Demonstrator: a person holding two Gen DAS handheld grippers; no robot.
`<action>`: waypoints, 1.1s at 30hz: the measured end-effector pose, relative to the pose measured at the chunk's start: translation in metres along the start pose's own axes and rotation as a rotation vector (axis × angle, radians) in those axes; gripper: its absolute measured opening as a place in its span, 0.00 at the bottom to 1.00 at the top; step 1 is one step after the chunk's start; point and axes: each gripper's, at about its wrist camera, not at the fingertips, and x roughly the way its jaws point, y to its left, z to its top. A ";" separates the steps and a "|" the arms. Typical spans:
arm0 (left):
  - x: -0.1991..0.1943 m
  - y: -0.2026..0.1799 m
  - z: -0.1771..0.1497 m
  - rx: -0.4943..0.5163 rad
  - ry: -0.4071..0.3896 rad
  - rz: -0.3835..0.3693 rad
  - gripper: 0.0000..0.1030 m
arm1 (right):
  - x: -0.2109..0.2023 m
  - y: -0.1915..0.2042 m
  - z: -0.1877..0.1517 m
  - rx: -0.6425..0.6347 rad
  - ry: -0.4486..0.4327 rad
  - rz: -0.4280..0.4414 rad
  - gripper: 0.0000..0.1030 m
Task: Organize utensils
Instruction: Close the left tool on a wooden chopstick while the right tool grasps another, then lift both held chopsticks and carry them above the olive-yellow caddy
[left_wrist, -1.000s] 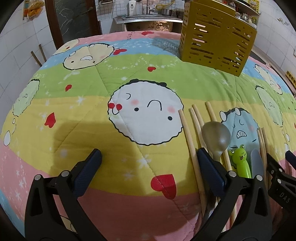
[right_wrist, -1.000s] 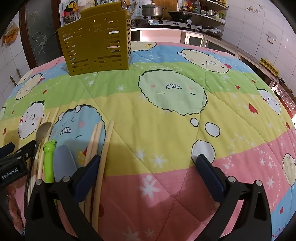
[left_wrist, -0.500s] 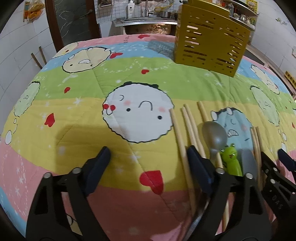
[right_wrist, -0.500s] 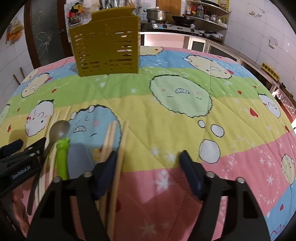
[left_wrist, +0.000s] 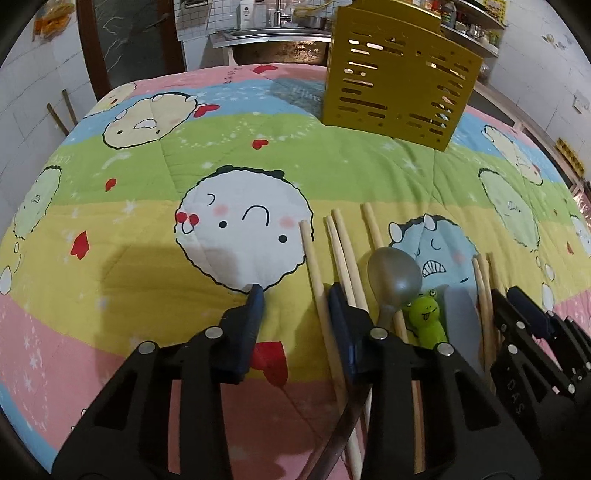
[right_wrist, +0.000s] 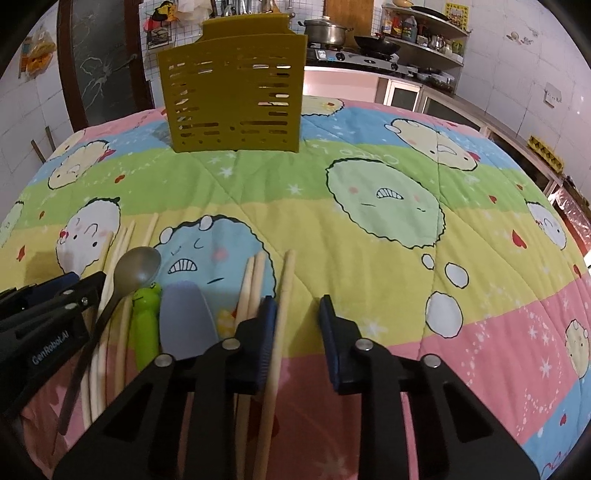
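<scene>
Several wooden chopsticks, a metal spoon (left_wrist: 393, 277) (right_wrist: 136, 266), a green frog-handled utensil (left_wrist: 428, 317) (right_wrist: 146, 321) and a grey spatula blade (left_wrist: 461, 325) (right_wrist: 186, 321) lie side by side on the cartoon quilt. My left gripper (left_wrist: 297, 299) is closing around the leftmost chopstick (left_wrist: 312, 266), which lies close to the right finger with a gap on its left. My right gripper (right_wrist: 297, 310) is closing around the rightmost chopstick (right_wrist: 288, 273), which lies near the left finger, the other pad still clear. A yellow slotted utensil holder (left_wrist: 399, 77) (right_wrist: 236, 92) stands upright at the far side.
The quilt (right_wrist: 388, 258) covers the whole table, its bare stretches lying left of the left gripper and right of the right one. Each gripper shows at the edge of the other's view. A kitchen counter with pots and a stove stands behind the table.
Both pairs of jaws have narrowed from wide apart to a small gap, each around one chopstick. The utensils have not moved.
</scene>
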 end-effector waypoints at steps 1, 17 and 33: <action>0.000 0.000 0.001 -0.005 0.001 -0.001 0.34 | 0.001 0.000 0.001 -0.002 0.002 -0.001 0.23; -0.001 0.006 0.011 -0.065 0.001 -0.067 0.07 | -0.006 -0.016 0.008 0.062 0.000 0.090 0.09; -0.053 -0.002 0.015 -0.031 -0.163 -0.117 0.04 | -0.048 -0.049 0.027 0.118 -0.139 0.116 0.06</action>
